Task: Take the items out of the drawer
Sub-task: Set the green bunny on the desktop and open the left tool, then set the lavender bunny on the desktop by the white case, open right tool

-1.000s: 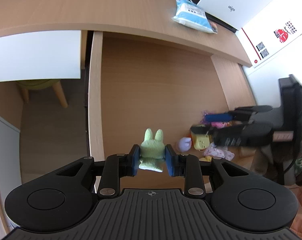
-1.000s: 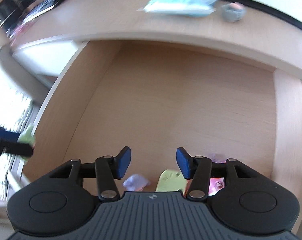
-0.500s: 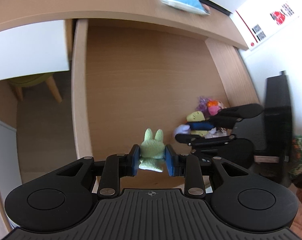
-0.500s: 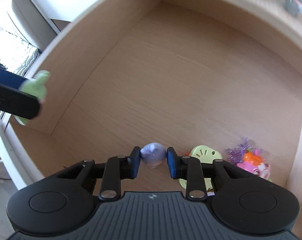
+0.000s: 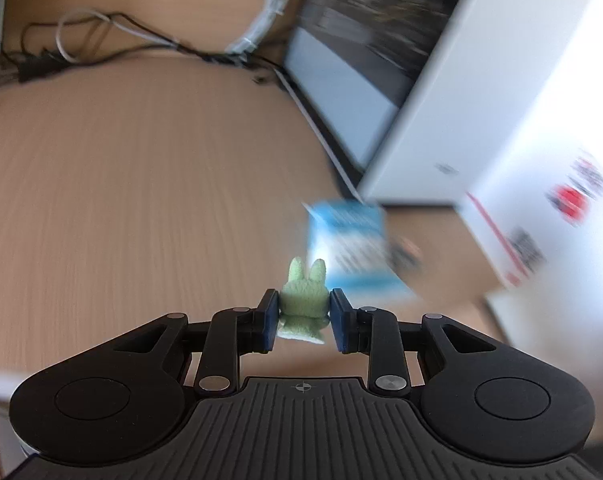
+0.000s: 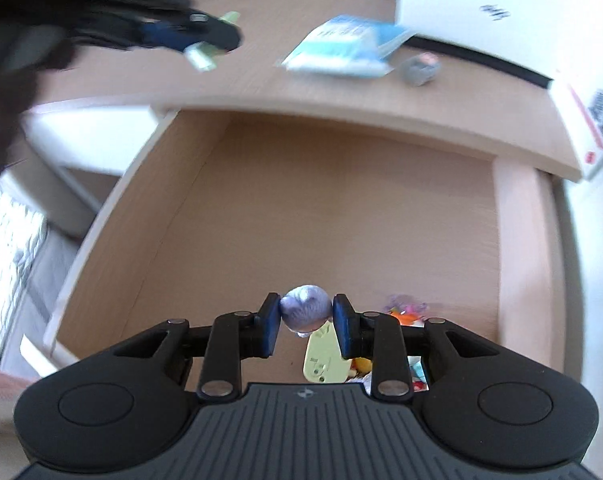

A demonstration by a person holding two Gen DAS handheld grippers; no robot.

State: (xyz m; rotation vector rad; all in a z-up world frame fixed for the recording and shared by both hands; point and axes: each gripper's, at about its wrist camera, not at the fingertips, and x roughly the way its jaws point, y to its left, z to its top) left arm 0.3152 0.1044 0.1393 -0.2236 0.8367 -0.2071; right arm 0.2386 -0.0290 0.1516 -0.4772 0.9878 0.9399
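Wood-grain worktop [image 5: 149, 184] fills the left wrist view; dark cables [image 5: 113, 36] trail along its far edge. A white box [image 5: 461, 92] stands at far right, with a blue-and-white packet [image 5: 349, 240] lying near it on the worktop. Both are blurred.

In the right wrist view the drawer [image 6: 341, 208] stands open below the worktop edge, its floor bare across the far and left parts. A small heap of toys [image 6: 405, 312] sits in its near right corner, with a pale yellow-green piece [image 6: 325, 356] just left of the heap.

Left tongs [image 5: 304, 312]: narrowly parted, clamped on a green plush rabbit [image 5: 303, 298], ears upright, held above the worktop just near of the packet.

Right tongs [image 6: 306, 316]: drawn close, clenched on a lilac ball-shaped toy [image 6: 304, 307], held over the near part of the drawer, above the yellow-green piece.
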